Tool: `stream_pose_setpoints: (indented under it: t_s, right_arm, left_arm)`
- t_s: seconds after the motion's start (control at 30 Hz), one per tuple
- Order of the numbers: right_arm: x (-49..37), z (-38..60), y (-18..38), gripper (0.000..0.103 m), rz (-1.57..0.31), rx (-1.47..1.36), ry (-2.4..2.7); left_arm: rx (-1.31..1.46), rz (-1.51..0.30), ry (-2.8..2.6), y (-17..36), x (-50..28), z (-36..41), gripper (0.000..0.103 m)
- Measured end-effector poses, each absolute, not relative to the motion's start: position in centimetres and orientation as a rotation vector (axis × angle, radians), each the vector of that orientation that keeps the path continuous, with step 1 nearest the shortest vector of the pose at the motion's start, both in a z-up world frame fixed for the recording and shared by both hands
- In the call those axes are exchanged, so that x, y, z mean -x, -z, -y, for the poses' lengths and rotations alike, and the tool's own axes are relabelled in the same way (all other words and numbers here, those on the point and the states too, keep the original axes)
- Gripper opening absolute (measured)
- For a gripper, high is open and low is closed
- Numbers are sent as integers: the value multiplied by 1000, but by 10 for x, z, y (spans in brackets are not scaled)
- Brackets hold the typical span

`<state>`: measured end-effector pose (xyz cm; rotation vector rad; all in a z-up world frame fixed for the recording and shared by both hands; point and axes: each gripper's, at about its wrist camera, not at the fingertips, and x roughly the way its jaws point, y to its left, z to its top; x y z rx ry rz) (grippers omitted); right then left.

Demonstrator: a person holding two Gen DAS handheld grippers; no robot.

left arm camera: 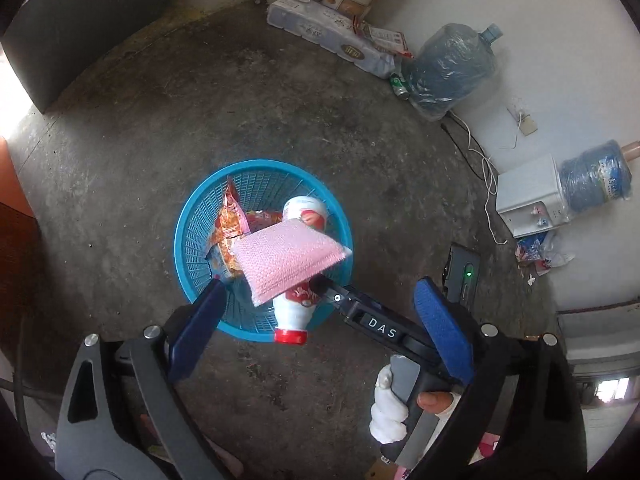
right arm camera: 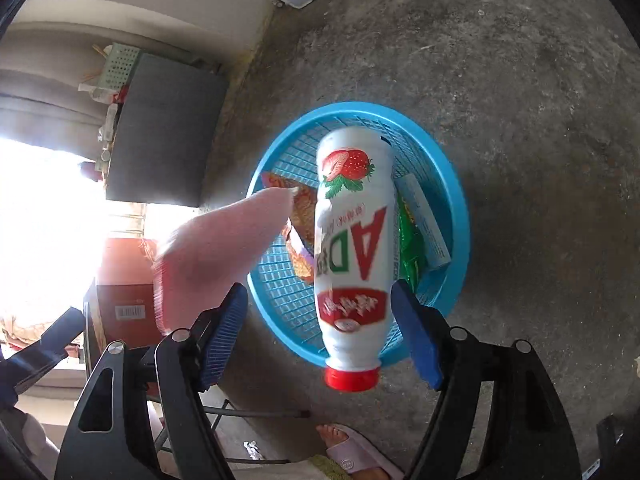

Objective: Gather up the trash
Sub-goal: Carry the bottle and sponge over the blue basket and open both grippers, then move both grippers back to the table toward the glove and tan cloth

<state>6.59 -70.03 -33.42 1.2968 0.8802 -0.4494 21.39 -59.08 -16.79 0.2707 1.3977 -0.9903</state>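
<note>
While both tongs hang over the blue basket (left arm camera: 188, 220), the step in hand looks like the drop: two items going in together. Left tongs (left arm camera: 316, 320) are released, jaws wide, nothing pressed between the pads; the pink cloth (left arm camera: 286, 260) sits just ahead of them over the basket's near rim, seemingly falling. Right tongs (right arm camera: 320, 328) are also released, with the white strawberry drink bottle (right arm camera: 352, 248) between the jaws, red cap toward the camera, gaps showing on both sides, so it seems let go rather than gripped. The bottle's far end is over the basket, cap end over the near rim. Snack wrappers (right arm camera: 302, 216) already lie inside, beyond the bottle. Next move, I judge: lift both tongs clear, check the bottle doesn't tip out over the rim, then look for more trash on the floor (left arm camera: 280, 120).
</note>
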Motion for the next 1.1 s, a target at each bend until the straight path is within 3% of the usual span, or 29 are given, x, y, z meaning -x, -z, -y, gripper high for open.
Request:
stream_pose_setpoints:
  t_s: [0.2, 0.57, 0.8, 1.1]
  right_arm:
    - [-39, 700, 350, 72, -808, -1332, 527]
    - [36, 643, 285, 72, -666, -1240, 531]
    - [54, 587, 240, 72, -627, -1214, 402]
    - [-20, 504, 141, 76, -705, -877, 168]
  left_arm:
    - [-260, -1315, 1004, 157, -216, 553, 91]
    - [-209, -1050, 1090, 44, -190, 451, 91]
    - [-154, -913, 1041, -10, -162, 310, 91]
    - [16, -789, 619, -25, -148, 83, 91]
